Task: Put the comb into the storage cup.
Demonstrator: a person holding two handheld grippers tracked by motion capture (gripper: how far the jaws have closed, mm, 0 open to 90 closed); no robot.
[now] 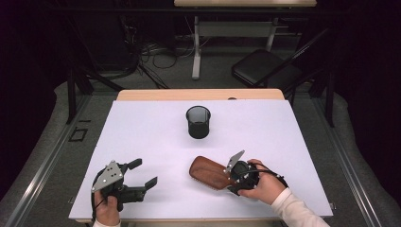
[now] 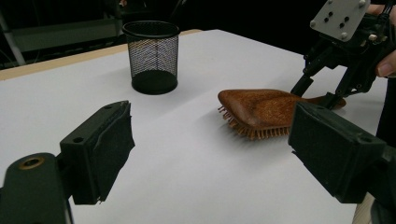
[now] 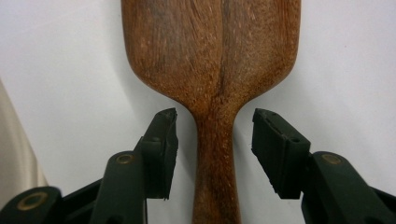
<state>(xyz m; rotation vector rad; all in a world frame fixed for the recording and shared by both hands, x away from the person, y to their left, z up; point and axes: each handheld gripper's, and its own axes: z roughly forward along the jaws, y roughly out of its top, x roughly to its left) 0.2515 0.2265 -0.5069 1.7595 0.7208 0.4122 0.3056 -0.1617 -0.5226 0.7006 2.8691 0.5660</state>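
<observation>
A wooden hairbrush point(image 1: 208, 172) lies bristles down on the white table top, near the front and right of centre. Its brown back point(image 2: 261, 108) and short bristles face the left gripper view. My right gripper point(image 1: 228, 178) is open and straddles the brush's handle point(image 3: 216, 158), one jaw on each side with a gap to the wood. A black mesh cup point(image 1: 198, 122) stands upright at the middle of the table, empty as far as I can see. My left gripper point(image 1: 143, 174) rests open near the front left corner, with nothing between its jaws.
The white sheet point(image 1: 142, 132) covers most of the wooden table point(image 1: 198, 94). Beyond the far edge are a folding chair point(image 1: 265, 68), another table's legs point(image 1: 196, 47) and cables on the floor. Open surface lies between the cup point(image 2: 152, 56) and the brush.
</observation>
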